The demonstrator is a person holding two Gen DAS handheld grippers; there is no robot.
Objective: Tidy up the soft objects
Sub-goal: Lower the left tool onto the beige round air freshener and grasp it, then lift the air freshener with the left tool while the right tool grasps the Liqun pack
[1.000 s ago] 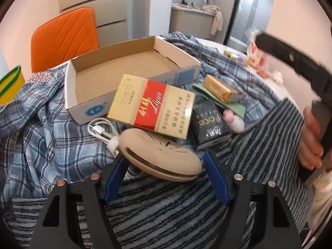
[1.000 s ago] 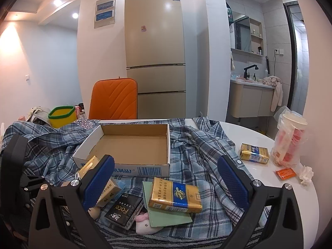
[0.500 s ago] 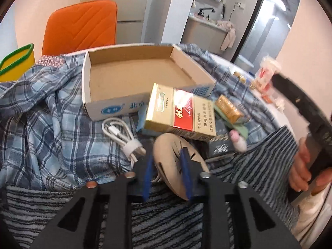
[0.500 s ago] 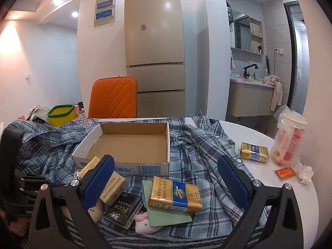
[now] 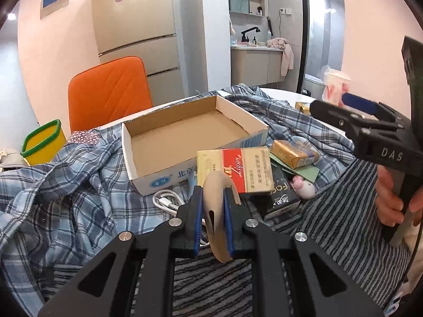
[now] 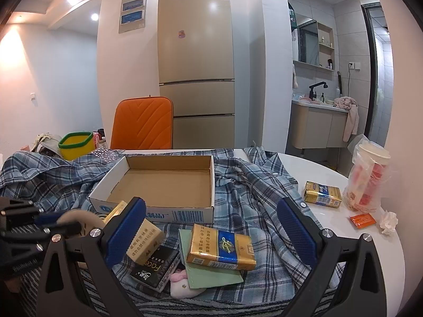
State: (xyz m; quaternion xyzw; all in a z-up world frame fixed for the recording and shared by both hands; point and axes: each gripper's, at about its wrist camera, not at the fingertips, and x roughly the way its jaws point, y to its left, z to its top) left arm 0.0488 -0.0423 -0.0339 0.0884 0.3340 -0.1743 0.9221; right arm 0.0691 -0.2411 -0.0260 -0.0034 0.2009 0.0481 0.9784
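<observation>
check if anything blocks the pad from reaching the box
The left gripper holds the pad. A red and gold pack lies between it and the box, low against the front wall. Lifted over, nothing else visible blocks it.

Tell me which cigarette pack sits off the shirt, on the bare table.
The gold-and-blue pack beside the bagged cups, alone on the white table. The other three packs lie clustered on the plaid shirt.
</observation>
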